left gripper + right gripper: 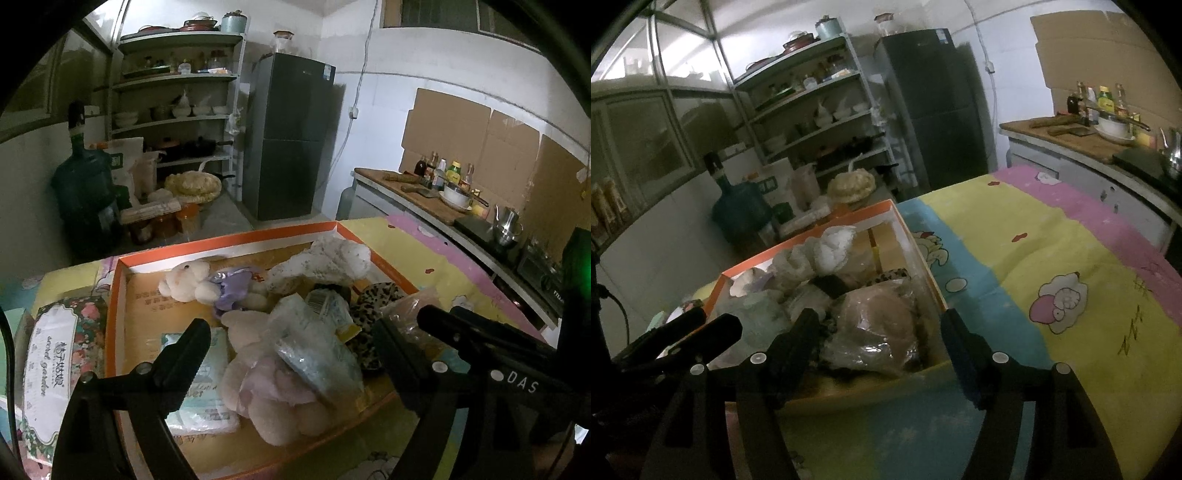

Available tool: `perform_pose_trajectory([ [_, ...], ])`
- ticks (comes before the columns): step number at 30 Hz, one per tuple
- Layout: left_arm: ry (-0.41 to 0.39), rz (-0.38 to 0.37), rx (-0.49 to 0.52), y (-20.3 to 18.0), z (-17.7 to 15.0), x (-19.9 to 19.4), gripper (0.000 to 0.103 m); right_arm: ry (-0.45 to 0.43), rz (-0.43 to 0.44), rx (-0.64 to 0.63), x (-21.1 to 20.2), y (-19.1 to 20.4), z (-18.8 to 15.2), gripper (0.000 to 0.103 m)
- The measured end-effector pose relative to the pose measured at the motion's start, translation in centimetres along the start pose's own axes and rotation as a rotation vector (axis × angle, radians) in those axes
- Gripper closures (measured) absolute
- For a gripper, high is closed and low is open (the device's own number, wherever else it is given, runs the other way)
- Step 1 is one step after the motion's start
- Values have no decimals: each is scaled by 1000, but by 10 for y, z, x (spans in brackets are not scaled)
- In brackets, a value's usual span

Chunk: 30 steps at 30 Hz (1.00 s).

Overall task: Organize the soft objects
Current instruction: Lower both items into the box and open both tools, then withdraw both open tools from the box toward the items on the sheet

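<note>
An orange-rimmed cardboard box (229, 242) sits on a table with a cartoon cloth. It holds several soft things: a white bunny in a purple dress (207, 286), a white fluffy toy (332, 262), a pink plush in plastic (273, 387), a leopard-print piece (373, 299) and a wipes pack (203, 387). My left gripper (291, 350) is open above the pink plush. My right gripper (877, 338) is open over the box's near right corner (938, 295), above a brown bagged item (879, 328). The left gripper's fingers (701, 332) show at the left of the right wrist view.
A floral tissue box (51, 373) stands left of the box. The cloth (1052, 258) spreads out to the right. Behind are a shelf rack (177, 110), a dark fridge (291, 133), a water jug (85, 184) and a counter with bottles (443, 177).
</note>
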<state>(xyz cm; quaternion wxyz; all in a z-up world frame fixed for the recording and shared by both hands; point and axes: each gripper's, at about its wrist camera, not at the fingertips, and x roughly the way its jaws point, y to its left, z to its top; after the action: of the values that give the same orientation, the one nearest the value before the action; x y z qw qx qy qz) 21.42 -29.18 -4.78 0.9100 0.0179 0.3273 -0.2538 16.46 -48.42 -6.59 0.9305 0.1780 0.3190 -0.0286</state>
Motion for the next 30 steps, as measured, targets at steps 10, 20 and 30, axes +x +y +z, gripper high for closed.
perform_pose_trajectory([
  [10, -24, -2, -9, 4, 0, -17, 13, -7, 1, -6, -9, 6, -3, 33],
  [20, -49, 0, -22, 14, -2, -39, 13, -22, 5, -23, -28, 26, -6, 33],
  [30, -78, 16, -42, 27, -8, -66, 13, -29, 23, -60, -41, 53, -11, 33],
])
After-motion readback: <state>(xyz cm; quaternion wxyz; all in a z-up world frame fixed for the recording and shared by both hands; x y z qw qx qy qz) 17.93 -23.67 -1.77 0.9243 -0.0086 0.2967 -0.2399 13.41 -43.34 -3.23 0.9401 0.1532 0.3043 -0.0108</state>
